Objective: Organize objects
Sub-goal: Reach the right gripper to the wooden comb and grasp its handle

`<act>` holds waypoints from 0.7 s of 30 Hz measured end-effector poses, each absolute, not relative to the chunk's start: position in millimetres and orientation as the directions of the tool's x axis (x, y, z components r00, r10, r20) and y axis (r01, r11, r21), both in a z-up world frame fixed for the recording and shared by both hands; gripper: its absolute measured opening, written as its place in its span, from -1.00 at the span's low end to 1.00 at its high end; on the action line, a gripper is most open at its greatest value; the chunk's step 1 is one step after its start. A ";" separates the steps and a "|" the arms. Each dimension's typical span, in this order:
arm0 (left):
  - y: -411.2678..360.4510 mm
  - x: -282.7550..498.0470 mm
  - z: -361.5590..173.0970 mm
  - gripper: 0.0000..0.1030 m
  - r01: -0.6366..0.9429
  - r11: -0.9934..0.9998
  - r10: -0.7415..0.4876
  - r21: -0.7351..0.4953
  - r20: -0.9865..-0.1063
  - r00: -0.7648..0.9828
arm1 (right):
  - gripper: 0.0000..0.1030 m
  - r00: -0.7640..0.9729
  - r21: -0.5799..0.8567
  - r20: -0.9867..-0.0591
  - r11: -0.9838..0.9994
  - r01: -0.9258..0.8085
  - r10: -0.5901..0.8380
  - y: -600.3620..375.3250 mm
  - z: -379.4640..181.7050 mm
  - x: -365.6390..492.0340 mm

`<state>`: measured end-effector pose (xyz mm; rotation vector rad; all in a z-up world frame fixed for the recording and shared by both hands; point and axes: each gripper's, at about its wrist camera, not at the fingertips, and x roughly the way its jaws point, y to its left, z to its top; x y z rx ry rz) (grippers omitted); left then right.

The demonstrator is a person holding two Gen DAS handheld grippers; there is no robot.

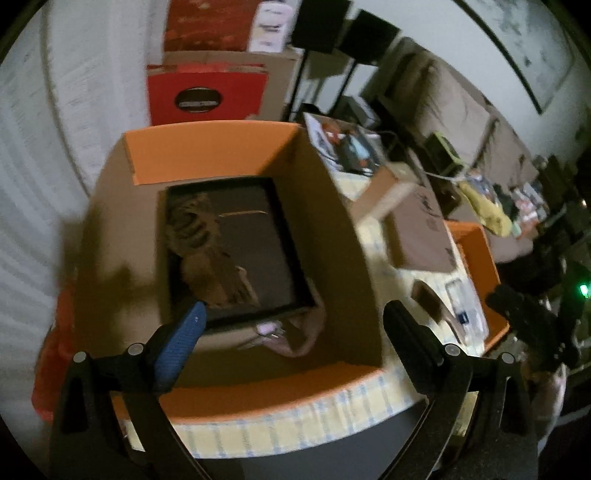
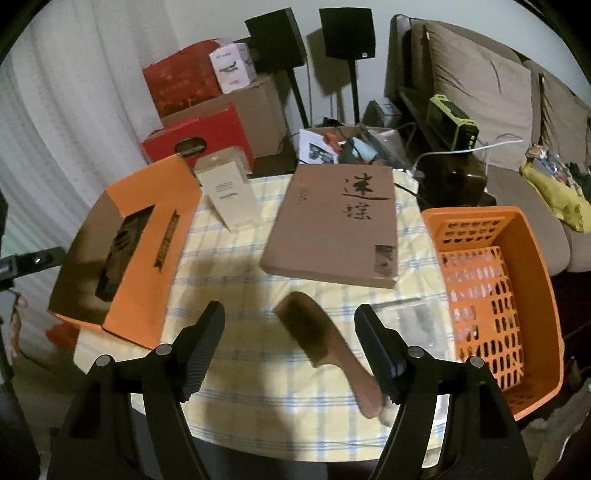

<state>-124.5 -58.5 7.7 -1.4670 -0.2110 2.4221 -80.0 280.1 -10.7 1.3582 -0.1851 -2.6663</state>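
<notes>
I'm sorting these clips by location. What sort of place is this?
Most likely a lived-in living room at home. A cushioned sofa stands beside a small table with a checked tablecloth, two black speakers on stands are against the wall, and gift boxes and cartons are stacked by the curtain.

Checked table [image 2: 236, 258], box [image 2: 147, 236], book [image 2: 332, 229], comb [image 2: 325, 347], basket [image 2: 532, 236], perhaps carton [image 2: 232, 195]

Matt orange cardboard box [image 2: 144, 254] here, raw brown board inside. The hairbrush [image 2: 325, 350] is smooth, warm wood. Over the table, a soft woven checked tablecloth [image 2: 236, 266]. The flat brown book box [image 2: 332, 225] looks like matt paperboard. The basket [image 2: 495, 295] is glossy orange plastic, perforated. Ribbed matt black pads [image 2: 201, 350] on the right tool [image 2: 291, 350].
</notes>
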 end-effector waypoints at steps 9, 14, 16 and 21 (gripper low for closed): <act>4.7 -86.5 18.1 0.90 -0.300 -0.900 0.421 -0.315 -0.804 -0.421 | 0.44 -0.580 0.102 -0.807 -0.994 0.047 -0.111 300.6 -28.8 -73.1; 37.5 -75.3 8.8 0.90 -0.337 -0.877 0.459 -0.341 -0.801 -0.385 | 0.44 -0.579 0.067 -0.811 -0.996 0.056 -0.087 306.7 -42.0 -65.6; 49.1 -73.0 4.2 0.90 -0.343 -0.869 0.474 -0.356 -0.797 -0.374 | 0.43 -0.580 0.045 -0.811 -0.996 0.074 -0.080 304.7 -46.2 -63.7; 72.0 -72.0 -5.9 0.90 -0.344 -0.864 0.483 -0.368 -0.796 -0.364 | 0.23 -0.557 0.014 -0.825 -0.990 0.143 -0.092 293.9 -61.0 -63.2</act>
